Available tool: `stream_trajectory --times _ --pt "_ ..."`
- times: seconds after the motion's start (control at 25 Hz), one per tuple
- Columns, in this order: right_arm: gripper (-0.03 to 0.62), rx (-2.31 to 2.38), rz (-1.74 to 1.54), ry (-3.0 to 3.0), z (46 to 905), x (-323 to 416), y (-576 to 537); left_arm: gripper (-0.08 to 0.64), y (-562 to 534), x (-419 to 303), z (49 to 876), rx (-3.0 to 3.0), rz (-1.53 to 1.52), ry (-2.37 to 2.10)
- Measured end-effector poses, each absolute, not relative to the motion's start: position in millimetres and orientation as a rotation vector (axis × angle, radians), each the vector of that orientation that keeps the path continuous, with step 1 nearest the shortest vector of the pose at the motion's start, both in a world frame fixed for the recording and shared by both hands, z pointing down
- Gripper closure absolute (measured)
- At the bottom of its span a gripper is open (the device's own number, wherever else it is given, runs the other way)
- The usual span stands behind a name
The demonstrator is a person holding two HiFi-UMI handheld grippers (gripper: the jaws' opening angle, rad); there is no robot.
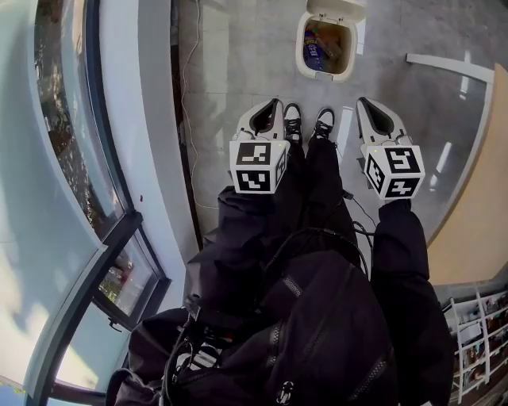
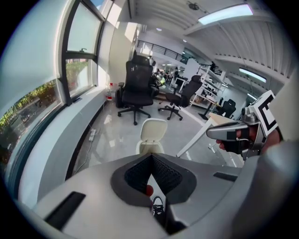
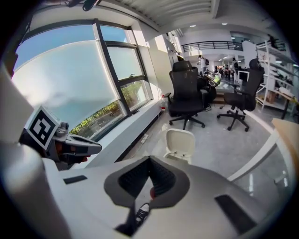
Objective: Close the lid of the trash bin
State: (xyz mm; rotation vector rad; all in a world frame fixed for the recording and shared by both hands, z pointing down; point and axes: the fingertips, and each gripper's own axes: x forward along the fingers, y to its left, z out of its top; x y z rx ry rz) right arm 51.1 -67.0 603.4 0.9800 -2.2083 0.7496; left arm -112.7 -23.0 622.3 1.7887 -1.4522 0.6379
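A white trash bin (image 1: pixel 325 49) stands on the grey floor ahead of the person's feet, its lid (image 1: pixel 338 9) tipped up and back, with coloured rubbish showing inside. The lid (image 2: pixel 153 130) stands upright just beyond the left jaws and shows again (image 3: pixel 180 143) past the right jaws. My left gripper (image 1: pixel 275 104) and right gripper (image 1: pixel 362 101) hang side by side over the shoes, well short of the bin. In both gripper views the jaws meet at their tips, left gripper (image 2: pixel 152 156) and right gripper (image 3: pixel 150 159), with nothing held.
A window wall with a low sill (image 1: pixel 159 119) runs along the left, and a cable (image 1: pixel 186 71) trails on the floor beside it. A white table leg (image 1: pixel 448 67) and a wooden desk edge (image 1: pixel 484 198) lie to the right. Black office chairs (image 2: pixel 136 88) stand beyond the bin.
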Motion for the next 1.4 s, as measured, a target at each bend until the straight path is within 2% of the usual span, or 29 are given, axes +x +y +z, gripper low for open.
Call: stream_trajectory --times 0.56,1.4 --pt "0.588 0.815 0.828 -2.155 739 37 -48 0.558 18 -90 749 1.647 0.683 -1.361" --pt "0.588 0.753 0.658 -2.157 816 27 -117 0.558 61 -87 826 1.523 0.728 -1.270"
